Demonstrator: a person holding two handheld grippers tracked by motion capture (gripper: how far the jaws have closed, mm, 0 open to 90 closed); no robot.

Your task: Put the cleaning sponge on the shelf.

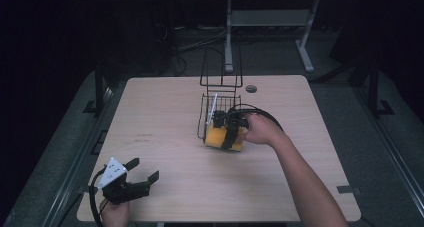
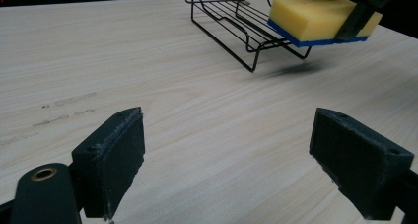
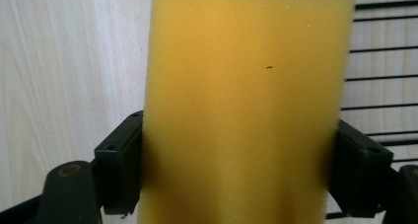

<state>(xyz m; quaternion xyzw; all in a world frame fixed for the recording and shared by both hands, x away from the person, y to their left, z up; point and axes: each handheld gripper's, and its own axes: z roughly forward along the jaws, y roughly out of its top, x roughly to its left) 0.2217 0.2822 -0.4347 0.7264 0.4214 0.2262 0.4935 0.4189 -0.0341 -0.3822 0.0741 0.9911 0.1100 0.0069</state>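
The table [image 1: 165, 117] is made of light wood and is standing on a dark grey floor [image 1: 360, 102]. A small round hole [image 1: 251, 89] is sitting near the far edge of the table. Some faint dark marks [image 1: 140, 138] are showing on the wood toward the left side. Behind the table, the grey legs of another desk [image 1: 305, 47] are standing on the floor. Some cables [image 1: 200, 39] are lying on the floor back there too. A piece of grey tape [image 1: 346, 189] is sticking to the floor.
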